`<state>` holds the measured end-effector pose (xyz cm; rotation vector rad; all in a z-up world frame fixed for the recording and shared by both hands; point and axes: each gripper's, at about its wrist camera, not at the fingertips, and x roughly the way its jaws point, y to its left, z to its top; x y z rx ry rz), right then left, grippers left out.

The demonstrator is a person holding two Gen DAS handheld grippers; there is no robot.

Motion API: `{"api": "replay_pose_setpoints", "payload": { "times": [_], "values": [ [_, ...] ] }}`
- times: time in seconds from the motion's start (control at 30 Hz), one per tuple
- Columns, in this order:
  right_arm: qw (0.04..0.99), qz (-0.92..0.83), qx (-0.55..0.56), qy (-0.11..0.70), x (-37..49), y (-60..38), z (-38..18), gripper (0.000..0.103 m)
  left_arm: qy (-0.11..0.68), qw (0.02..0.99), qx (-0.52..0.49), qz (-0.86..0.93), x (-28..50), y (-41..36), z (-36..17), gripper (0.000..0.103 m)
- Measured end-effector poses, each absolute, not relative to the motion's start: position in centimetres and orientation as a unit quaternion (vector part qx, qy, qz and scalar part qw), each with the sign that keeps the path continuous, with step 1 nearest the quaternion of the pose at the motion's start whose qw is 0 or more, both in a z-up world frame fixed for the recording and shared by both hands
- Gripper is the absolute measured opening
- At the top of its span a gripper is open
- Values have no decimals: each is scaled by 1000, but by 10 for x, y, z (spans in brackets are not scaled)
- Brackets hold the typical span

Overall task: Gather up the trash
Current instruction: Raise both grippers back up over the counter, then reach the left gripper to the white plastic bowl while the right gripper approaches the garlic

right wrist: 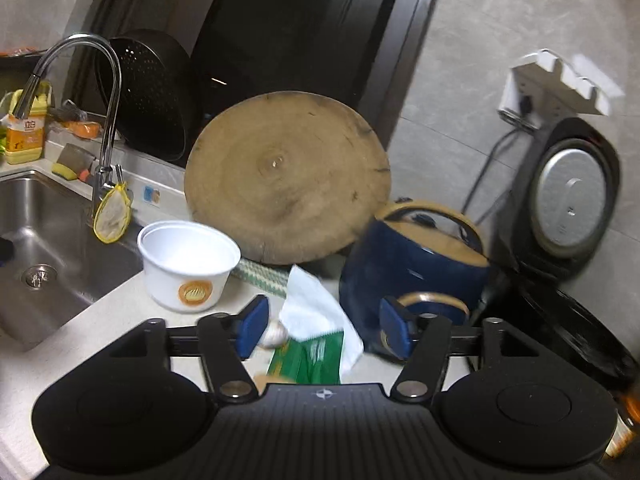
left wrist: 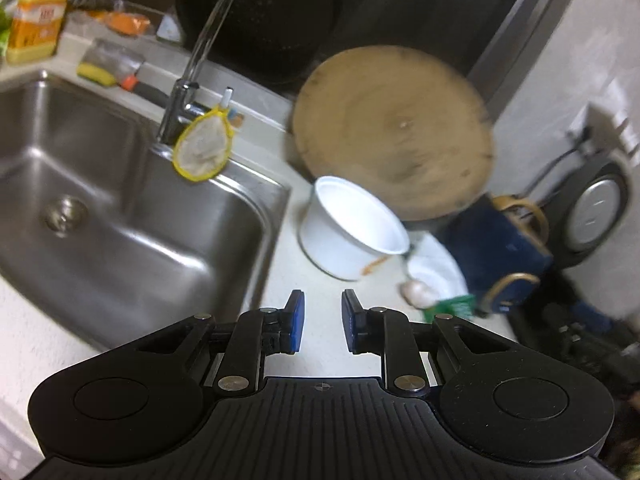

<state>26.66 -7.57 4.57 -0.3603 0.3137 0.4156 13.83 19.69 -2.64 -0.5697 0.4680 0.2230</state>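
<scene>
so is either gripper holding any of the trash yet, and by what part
No. The left gripper is open over bare counter; the right gripper is open wide around the white tissue and green wrapper, not closed on them.

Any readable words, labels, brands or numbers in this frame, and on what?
None can be quoted with confidence.
Yellow bottle: red characters on its label, too blurred.
White bowl: orange round emblem, no legible words.
Green packet: white print, blurred.
Small sticker behind the sink: unreadable.

Metal, wood and paper by the counter
Brushed steel sink [left wrist: 120, 216], worn matt wooden chopping board [right wrist: 288, 176], smooth white paper bowl [right wrist: 188, 264].
</scene>
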Motion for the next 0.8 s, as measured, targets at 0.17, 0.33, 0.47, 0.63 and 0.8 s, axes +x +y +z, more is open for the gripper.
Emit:
{"api": "replay_pose_setpoints", "payload": {
  "times": [0.17, 0.33, 0.47, 0.63, 0.8],
  "values": [
    [941, 248, -120, 195, 304, -85, 37, 63, 232, 940, -215, 127, 157, 174, -12, 23],
    [936, 258, -127, 205, 301, -74, 19, 64, 235, 942, -201, 128, 147, 175, -7, 23],
    [933, 253, -135, 218, 293, -62, 13, 64, 239, 941, -195, 139, 126, 188, -5, 23],
    [940, 230, -125, 219, 274, -55, 22, 64, 228, 947, -188, 125, 93, 203, 7, 23],
    [958, 197, -114, 172, 245, -60, 58, 64, 184, 964, -178, 73, 53, 218, 41, 23]
  ]
}}
